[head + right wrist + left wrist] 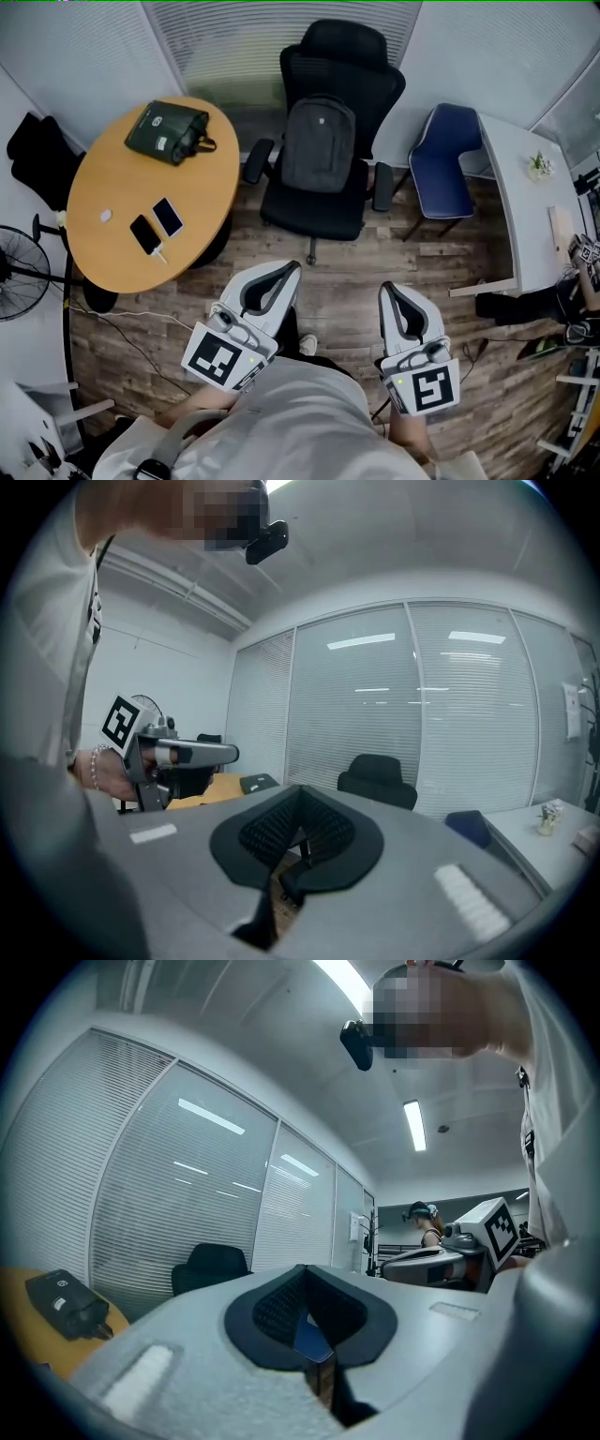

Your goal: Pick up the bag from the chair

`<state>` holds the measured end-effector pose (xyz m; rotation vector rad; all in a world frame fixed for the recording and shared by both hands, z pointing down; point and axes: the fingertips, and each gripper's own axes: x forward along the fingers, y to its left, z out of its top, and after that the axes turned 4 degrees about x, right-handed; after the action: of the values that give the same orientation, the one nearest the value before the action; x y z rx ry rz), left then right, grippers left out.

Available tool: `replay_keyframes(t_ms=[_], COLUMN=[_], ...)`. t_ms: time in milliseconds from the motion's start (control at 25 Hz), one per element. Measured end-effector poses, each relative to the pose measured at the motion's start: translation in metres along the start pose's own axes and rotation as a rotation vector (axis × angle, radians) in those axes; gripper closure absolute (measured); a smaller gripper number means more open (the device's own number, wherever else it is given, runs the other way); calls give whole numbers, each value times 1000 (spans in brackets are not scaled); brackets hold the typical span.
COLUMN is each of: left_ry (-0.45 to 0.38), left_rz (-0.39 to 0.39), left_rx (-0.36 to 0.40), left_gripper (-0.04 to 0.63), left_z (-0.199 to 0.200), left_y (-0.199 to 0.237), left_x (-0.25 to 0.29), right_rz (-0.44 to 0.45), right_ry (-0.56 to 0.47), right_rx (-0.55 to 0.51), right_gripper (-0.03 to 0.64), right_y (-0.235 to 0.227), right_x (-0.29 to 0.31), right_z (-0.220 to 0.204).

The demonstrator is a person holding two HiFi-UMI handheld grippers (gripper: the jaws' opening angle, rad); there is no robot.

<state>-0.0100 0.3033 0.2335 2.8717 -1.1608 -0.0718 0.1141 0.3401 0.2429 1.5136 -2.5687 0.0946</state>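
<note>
A grey backpack [319, 145] stands upright on the seat of a black office chair [330, 202] by the blinds, straight ahead in the head view. My left gripper [289, 270] and right gripper [388, 291] are held side by side over the wooden floor, a short way in front of the chair, both shut with nothing in them. In the left gripper view the shut jaws meet at the left gripper [305, 1274], with the chair's headrest [211, 1265] beyond. The right gripper [298, 794] shows the same chair [378, 778] ahead; the bag itself is hidden behind the jaws.
A round wooden table [122, 234] at the left carries a dark green pouch [169, 131] and two phones [157, 225]. A blue chair [445, 164] and a white desk [520, 206] stand to the right. A fan [21, 272] is at the far left.
</note>
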Motion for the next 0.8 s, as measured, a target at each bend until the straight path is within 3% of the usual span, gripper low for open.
replay_keyframes(t_ms=[800], left_ry=[-2], left_rz=[4], left_rx=[-16], left_gripper=[591], left_z=[-1], left_y=[143], left_x=[67], right_rz=[-1], right_ry=[17], right_rx=[-15], right_gripper=[614], right_y=[-28], right_x=[154], right_z=[23])
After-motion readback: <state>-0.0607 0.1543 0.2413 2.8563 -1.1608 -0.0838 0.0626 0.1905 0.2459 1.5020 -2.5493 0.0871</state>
